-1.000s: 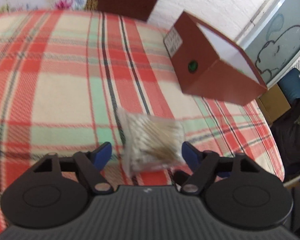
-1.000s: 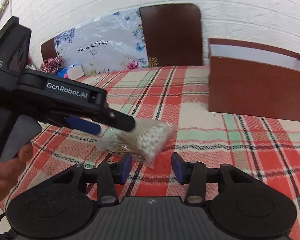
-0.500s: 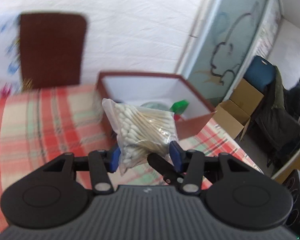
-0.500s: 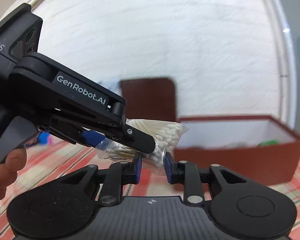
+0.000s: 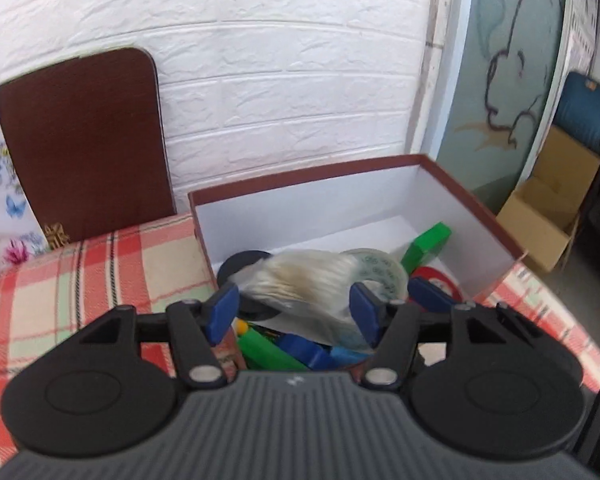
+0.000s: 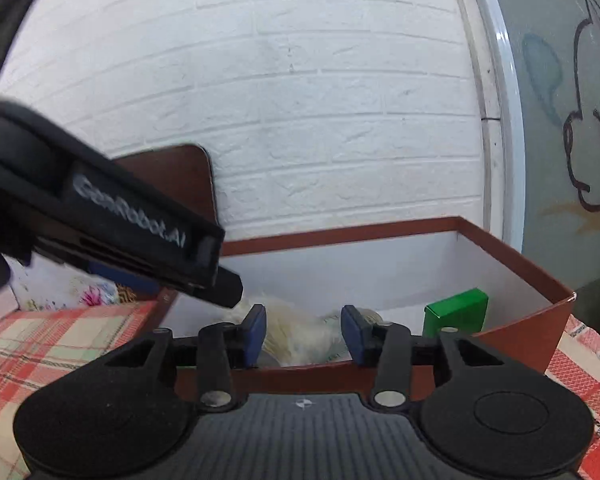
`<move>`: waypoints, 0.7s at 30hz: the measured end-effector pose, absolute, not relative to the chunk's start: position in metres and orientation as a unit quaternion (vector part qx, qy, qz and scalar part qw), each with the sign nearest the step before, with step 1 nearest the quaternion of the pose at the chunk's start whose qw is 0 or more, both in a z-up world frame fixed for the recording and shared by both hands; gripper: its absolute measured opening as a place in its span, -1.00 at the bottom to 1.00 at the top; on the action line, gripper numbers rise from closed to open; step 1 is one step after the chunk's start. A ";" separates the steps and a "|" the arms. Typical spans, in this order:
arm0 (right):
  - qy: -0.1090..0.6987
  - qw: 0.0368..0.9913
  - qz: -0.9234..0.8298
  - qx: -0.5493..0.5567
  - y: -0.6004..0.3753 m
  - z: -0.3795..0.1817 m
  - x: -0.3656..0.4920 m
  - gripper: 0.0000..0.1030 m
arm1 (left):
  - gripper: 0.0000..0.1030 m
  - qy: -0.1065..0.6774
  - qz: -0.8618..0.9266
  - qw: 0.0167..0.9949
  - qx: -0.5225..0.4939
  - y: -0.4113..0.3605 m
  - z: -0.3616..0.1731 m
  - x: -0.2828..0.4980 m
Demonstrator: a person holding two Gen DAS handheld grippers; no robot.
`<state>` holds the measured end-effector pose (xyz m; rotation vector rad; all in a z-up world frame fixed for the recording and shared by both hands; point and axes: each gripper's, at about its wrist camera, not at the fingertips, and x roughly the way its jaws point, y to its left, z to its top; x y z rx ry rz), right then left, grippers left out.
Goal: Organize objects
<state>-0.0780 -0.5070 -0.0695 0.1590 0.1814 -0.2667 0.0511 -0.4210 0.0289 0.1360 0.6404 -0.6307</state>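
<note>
— White brick wall behind our plaid desk (image 5: 80,280); where's the bag of cotton swabs (image 5: 300,280)?
— Over the brown box (image 5: 440,208), blurred, loose between both grippers: left gripper (image 5: 294,312) and right gripper (image 6: 302,334) fingers just spread, released.
</note>
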 end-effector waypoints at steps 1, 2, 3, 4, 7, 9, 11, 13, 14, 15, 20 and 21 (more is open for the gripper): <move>0.084 0.985 -0.134 0.075 -0.503 -0.070 -0.086 -0.08 | 0.28 0.306 -0.302 0.901 0.061 -0.416 0.030 0.047; 0.080 0.985 -0.135 0.072 -0.499 -0.070 -0.094 -0.05 | 0.29 0.302 -0.299 0.903 0.059 -0.411 0.031 0.042; 0.078 0.985 -0.135 0.075 -0.496 -0.071 -0.103 -0.04 | 0.31 0.298 -0.298 0.905 0.055 -0.406 0.032 0.035; 0.075 0.984 -0.135 0.084 -0.493 -0.073 -0.114 -0.04 | 0.34 0.295 -0.299 0.906 0.050 -0.401 0.032 0.028; 0.085 0.980 -0.133 0.119 -0.482 -0.081 -0.145 0.10 | 0.40 0.284 -0.300 0.909 0.054 -0.384 0.028 0.004; 0.109 0.977 -0.125 0.131 -0.474 -0.090 -0.158 0.24 | 0.47 0.280 -0.290 0.913 0.069 -0.376 0.022 -0.011; 0.139 0.973 -0.117 0.140 -0.464 -0.099 -0.167 0.25 | 0.53 0.285 -0.273 0.915 0.081 -0.363 0.015 -0.026; 0.167 0.967 -0.111 0.155 -0.457 -0.105 -0.173 0.26 | 0.55 0.297 -0.254 0.916 0.089 -0.350 0.005 -0.034; 0.181 0.964 -0.107 0.165 -0.454 -0.108 -0.174 0.29 | 0.55 0.304 -0.241 0.917 0.093 -0.341 -0.001 -0.037; 0.194 0.960 -0.101 0.175 -0.452 -0.110 -0.173 0.32 | 0.56 0.311 -0.227 0.918 0.097 -0.333 -0.007 -0.040; 0.249 0.945 -0.083 0.196 -0.432 -0.117 -0.169 0.55 | 0.59 0.364 -0.155 0.914 0.086 -0.282 -0.039 -0.042; 0.259 0.941 -0.079 0.201 -0.429 -0.119 -0.167 0.59 | 0.59 0.373 -0.144 0.913 0.081 -0.272 -0.045 -0.043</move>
